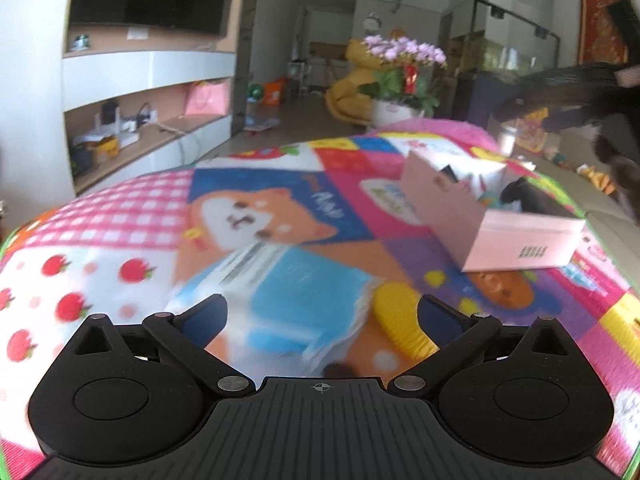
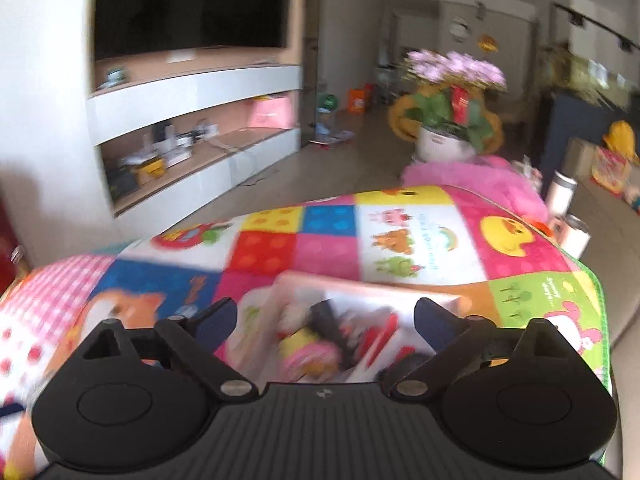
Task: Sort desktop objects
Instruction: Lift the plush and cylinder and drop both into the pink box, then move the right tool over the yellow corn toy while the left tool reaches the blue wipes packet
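The blue pack (image 1: 296, 300), a flat soft packet with a white barcoded label at its far end, is lying on the patterned mat (image 1: 120, 216) directly ahead of the left hand-held gripper (image 1: 322, 312), sitting between the spread fingers but not touching either pad; its long axis is running away from the gripper and leaning a little to the left, so the jaws are standing roughly across its width. A yellow ribbed toy (image 1: 404, 320) is lying just beside the pack on the right, close to the right finger. The pink box (image 1: 516, 240) is sitting ahead and well to the right of this gripper, holding dark and coloured items too blurred to name. The right hand-held gripper (image 2: 324, 316) is hovering over that same box (image 2: 304, 284), its jaws also spread wide and pinching nothing, with a jumble of yellow, pink and red things below it. The left hand is judged the nearer to the pack, the right the nearer to the box. As for writing, the label's print and barcode are smeared and cannot be read; a barcode sticker is showing on the box's end; the mat is carrying cartoon lettering, none of it legible. The mat seems to be covering a desk, though its surface is hidden.
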A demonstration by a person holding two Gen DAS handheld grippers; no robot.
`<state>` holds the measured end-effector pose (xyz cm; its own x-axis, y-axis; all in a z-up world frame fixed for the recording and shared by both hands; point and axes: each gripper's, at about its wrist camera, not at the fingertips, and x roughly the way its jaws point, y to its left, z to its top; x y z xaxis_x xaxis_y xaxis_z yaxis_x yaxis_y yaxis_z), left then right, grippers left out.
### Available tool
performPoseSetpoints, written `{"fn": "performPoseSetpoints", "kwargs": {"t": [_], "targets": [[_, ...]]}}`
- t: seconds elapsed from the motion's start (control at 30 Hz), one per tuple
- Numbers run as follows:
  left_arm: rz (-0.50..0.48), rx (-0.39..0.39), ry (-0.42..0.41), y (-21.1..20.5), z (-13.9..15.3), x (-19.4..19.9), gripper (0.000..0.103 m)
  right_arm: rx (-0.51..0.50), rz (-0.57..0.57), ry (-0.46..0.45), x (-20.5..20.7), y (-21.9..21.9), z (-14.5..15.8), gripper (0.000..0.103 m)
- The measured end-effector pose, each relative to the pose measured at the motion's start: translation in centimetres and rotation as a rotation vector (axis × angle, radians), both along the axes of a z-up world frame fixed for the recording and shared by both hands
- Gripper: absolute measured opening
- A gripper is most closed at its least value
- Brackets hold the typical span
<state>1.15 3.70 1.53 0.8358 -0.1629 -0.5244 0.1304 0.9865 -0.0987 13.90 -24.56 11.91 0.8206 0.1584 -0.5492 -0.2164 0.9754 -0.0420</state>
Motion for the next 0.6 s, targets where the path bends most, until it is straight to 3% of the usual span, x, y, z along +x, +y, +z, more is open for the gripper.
{"fn": "performPoseSetpoints", "kwargs": {"t": [0.13, 0.23, 0.3, 0.37, 0.47, 0.5, 0.53, 0.6], "targets": [[0.070, 0.009, 0.006, 1.8, -0.3, -0.9, 0.103, -0.033, 0.195, 0.007, -5.3, 3.8, -2.4, 0.095], [0.157, 0.007, 0.001, 3.5, 0.3, -1.5, 0.103, -0.095, 0.351, 0.026, -9.0, 7.5, -5.0, 0.082], [0.194, -0.003, -0.005, 4.3, 0.9, -2.1, 0.103, -0.142, 0.416, 0.022, -11.0, 9.9, -6.8, 0.079], [0.206, -0.012, -0.012, 4.6, 1.5, -2.7, 0.103, -0.156, 0.432, 0.046, -11.8, 11.6, -8.4, 0.073], [0.195, -0.002, -0.019, 4.3, 2.0, -3.7, 0.103, -0.175, 0.414, 0.088, -11.5, 13.4, -10.3, 0.050], [0.188, 0.003, -0.019, 4.2, 2.1, -4.0, 0.103, -0.180, 0.397, 0.105, -11.1, 13.5, -10.8, 0.038], [0.182, 0.005, -0.017, 4.0, 2.1, -4.2, 0.103, -0.178, 0.374, 0.126, -10.6, 13.3, -11.2, 0.032], [0.163, 0.008, -0.006, 3.4, 2.1, -4.2, 0.103, -0.150, 0.339, 0.142, -10.3, 12.2, -11.2, 0.032]]}}
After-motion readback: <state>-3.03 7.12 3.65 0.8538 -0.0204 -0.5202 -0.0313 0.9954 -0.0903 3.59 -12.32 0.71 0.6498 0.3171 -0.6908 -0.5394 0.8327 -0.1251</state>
